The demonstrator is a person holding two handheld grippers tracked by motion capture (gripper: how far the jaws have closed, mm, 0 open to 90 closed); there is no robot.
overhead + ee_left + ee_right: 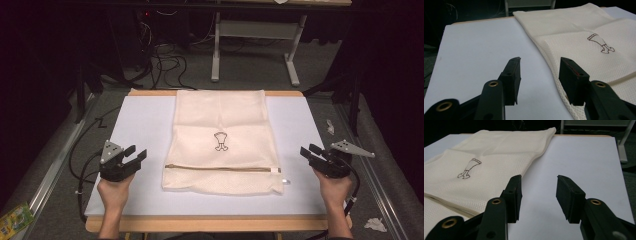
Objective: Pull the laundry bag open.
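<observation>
Both hands hold each gripper empty and wide: left gripper (131, 159), right gripper (311, 152), flanking the mesh laundry bag (220, 142), which lies lengthwise between them, about equally near each.

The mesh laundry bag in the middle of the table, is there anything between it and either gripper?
Nothing visible. The mesh laundry bag lies flat on the white table top. The left gripper and right gripper sit at its two sides, jaws open and empty, with bare table surface between each and the bag's edges.
</observation>
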